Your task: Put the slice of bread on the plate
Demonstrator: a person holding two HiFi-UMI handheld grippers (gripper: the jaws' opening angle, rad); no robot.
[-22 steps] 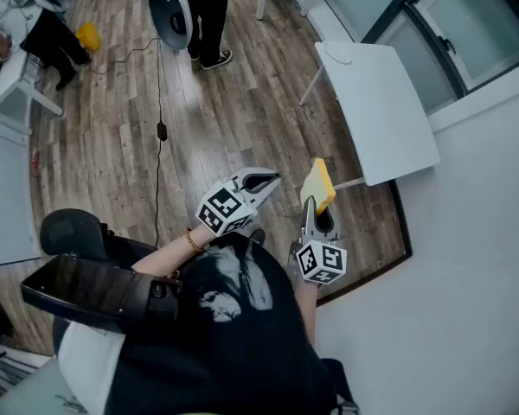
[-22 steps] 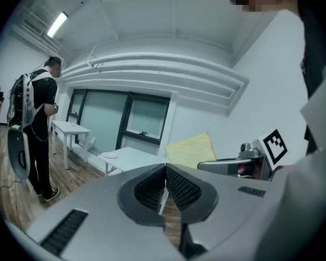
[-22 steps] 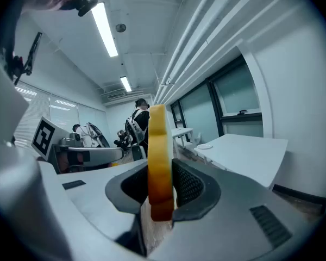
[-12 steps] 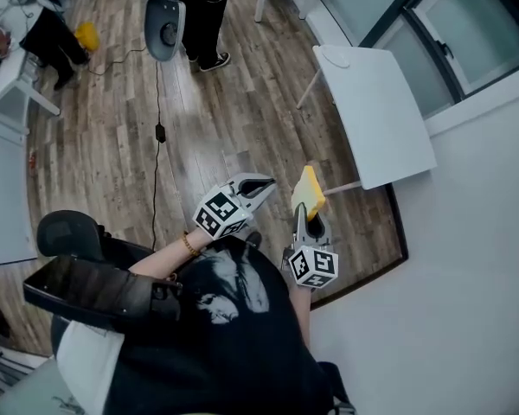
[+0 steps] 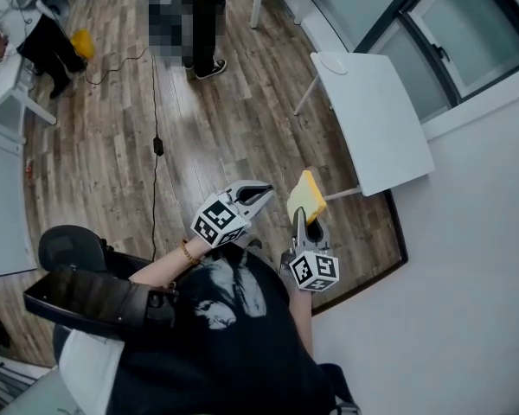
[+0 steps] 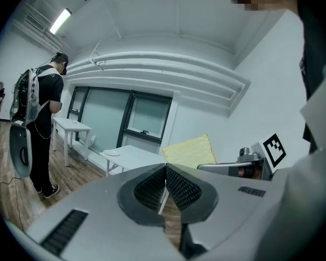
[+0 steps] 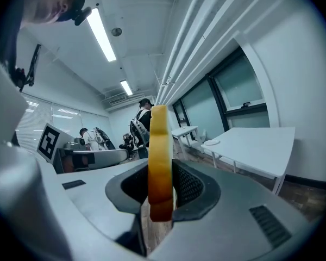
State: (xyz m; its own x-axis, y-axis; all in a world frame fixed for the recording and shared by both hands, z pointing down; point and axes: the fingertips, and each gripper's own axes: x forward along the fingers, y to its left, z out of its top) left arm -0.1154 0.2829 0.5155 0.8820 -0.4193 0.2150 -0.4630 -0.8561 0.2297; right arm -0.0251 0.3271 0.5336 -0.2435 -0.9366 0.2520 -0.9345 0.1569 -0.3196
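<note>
Right claw (image 5: 301, 218), head view: grips slice of bread (image 5: 306, 195) on edge, well apart from plate (image 5: 335, 62) on white worktop (image 5: 376, 119).
Left claw (image 6: 164, 170), left gripper view: jaws together, nothing between.
Right gripper view: jaws clamp its lower edge.

One camera sits on my head and looks steeply down past my shoulders. It takes in my left gripper (image 5: 265, 189) and right gripper (image 5: 301, 218) close below, the wooden floor (image 5: 208, 119) further off, and the white table (image 5: 376, 124) toward its upper right. The other two ride just behind my jaws, very near them, and face almost level across the room. The left gripper view looks toward the windows (image 6: 125, 118). The right gripper view looks much the same way, with the slice of bread (image 7: 158, 156) edge-on across its middle. All three share the table, with the plate (image 5: 334, 61) at one corner of it. Each gripper view also catches the other gripper at its side.
</note>
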